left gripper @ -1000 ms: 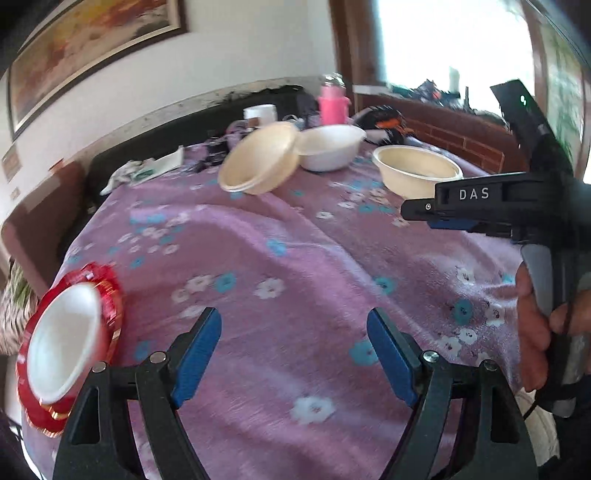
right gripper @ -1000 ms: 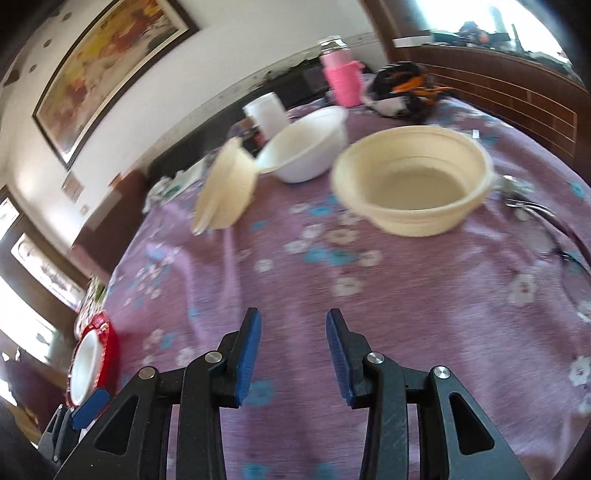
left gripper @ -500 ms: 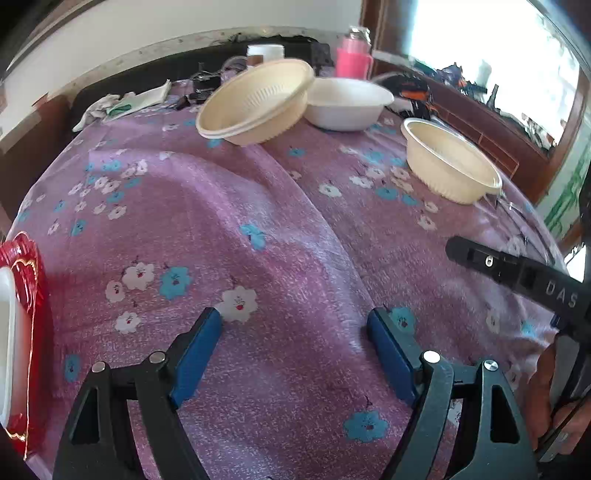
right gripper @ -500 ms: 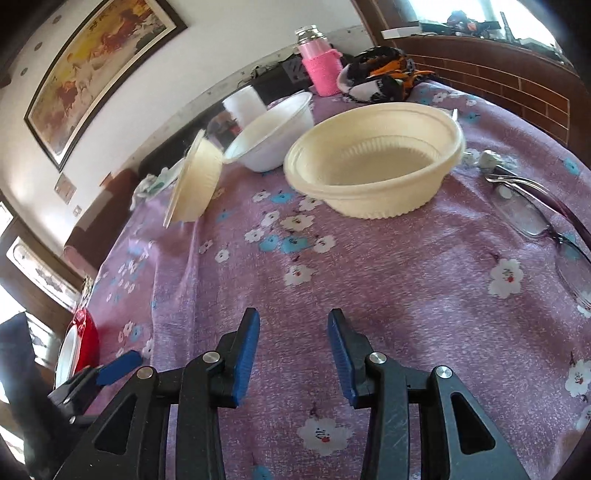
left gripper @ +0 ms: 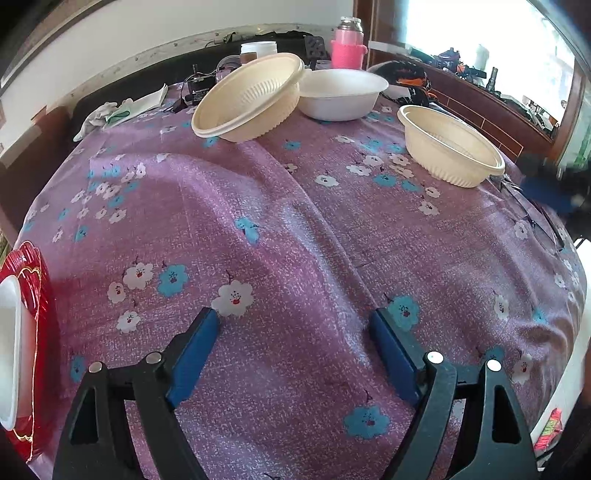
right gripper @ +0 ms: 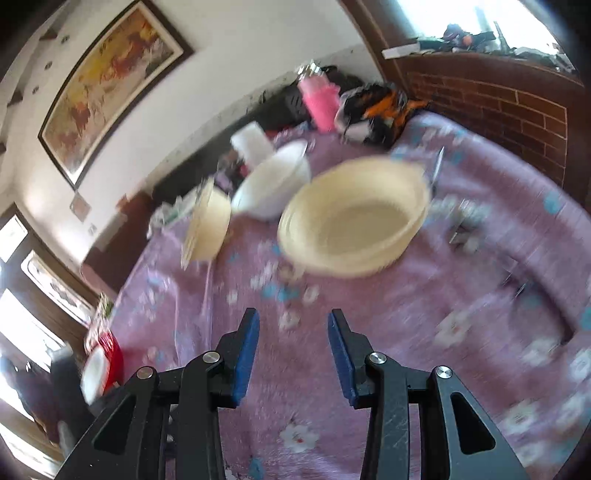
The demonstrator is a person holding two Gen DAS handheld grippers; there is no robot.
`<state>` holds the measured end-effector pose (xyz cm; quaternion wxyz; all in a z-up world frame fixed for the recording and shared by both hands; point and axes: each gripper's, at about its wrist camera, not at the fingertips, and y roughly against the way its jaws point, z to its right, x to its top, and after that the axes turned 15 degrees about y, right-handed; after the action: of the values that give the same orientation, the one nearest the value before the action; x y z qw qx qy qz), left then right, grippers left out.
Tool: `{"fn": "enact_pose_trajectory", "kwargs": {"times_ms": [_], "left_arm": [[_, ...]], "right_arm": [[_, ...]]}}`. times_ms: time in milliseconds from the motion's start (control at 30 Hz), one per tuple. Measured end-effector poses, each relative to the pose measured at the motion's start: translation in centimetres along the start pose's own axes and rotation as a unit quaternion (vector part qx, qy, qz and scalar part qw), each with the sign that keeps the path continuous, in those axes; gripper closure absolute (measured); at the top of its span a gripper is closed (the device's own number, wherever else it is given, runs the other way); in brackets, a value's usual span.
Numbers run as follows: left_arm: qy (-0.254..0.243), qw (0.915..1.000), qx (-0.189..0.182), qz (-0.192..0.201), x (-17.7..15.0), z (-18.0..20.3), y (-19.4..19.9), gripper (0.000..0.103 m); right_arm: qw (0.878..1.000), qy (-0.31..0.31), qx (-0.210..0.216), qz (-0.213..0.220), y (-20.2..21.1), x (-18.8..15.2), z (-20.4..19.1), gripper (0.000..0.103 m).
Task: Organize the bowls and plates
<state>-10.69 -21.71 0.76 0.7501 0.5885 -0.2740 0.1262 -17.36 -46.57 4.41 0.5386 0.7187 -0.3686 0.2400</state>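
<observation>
I am keeping the left gripper (left gripper: 293,354) spread wide and the right gripper (right gripper: 293,354) half spread, both empty. The cream bowl (right gripper: 352,218), at centre frame, is looking blurred, so I am risking knocking its rim and sliding it toward the glasses (left gripper: 535,218).

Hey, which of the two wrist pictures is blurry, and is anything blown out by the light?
Right wrist view: motion-smeared, the cream bowl and tablecloth streaked, only the right gripper crisp. Left wrist view: sharp on the bowls, window overexposed to white, fisheye bulging the table.
</observation>
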Motion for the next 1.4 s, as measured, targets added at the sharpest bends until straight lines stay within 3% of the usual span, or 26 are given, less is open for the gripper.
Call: {"fn": "enact_pose_trajectory", "kwargs": {"times_ms": [267,467,500,533,733,867,1000,1167,1233,1333,1400], "left_arm": [[-0.001,1.0000,0.001,0.000,0.0,0.1,-0.1,0.019],[0.000,1.0000,0.001,0.000,0.0,0.1,-0.1,0.019],[0.000,1.0000,0.001,0.001,0.0,0.1,-0.1,0.019],[0.001,1.0000,0.000,0.001,0.0,0.1,-0.1,0.019],[0.021,0.9996,-0.005,0.015,0.0,-0.6,0.5,0.019],[0.045,0.9979,-0.018,0.044,0.0,-1.5,1.6,0.019],[0.067,0.9959,-0.036,0.049,0.2,-2.4,2.0,0.019],[0.086,0.9943,-0.051,0.038,0.5,-3.2,1.7,0.019],[0.089,0.9941,-0.052,0.035,0.5,-3.2,1.6,0.019],[0.087,0.9942,-0.048,0.041,0.4,-3.1,1.8,0.019],[0.081,0.9947,-0.045,0.045,0.2,-2.9,1.9,0.019]], "right_arm": [[0.994,-0.038,-0.098,-0.025,-0.7,4.7,6.8,0.061],[0.992,-0.065,-0.093,-0.059,-4.4,6.3,9.6,0.061],[0.991,-0.066,-0.090,-0.066,-5.0,6.3,9.7,0.065],[0.991,-0.072,-0.088,-0.070,-5.5,6.2,9.8,0.088],[0.991,-0.113,-0.022,-0.063,-4.5,4.2,7.7,0.093],[0.990,-0.122,0.041,-0.064,-3.5,2.2,4.1,0.093],[0.986,-0.133,0.064,-0.071,-2.6,-0.3,1.7,0.093],[0.988,-0.101,0.075,-0.092,-2.3,-2.6,-0.3,0.086],[0.990,-0.080,0.068,-0.092,-1.7,-3.0,-0.5,0.078],[0.993,-0.068,0.057,-0.072,-0.4,-3.1,-0.3,0.069],[0.995,-0.064,0.049,-0.059,0.3,-2.9,-0.1,0.068]]}}
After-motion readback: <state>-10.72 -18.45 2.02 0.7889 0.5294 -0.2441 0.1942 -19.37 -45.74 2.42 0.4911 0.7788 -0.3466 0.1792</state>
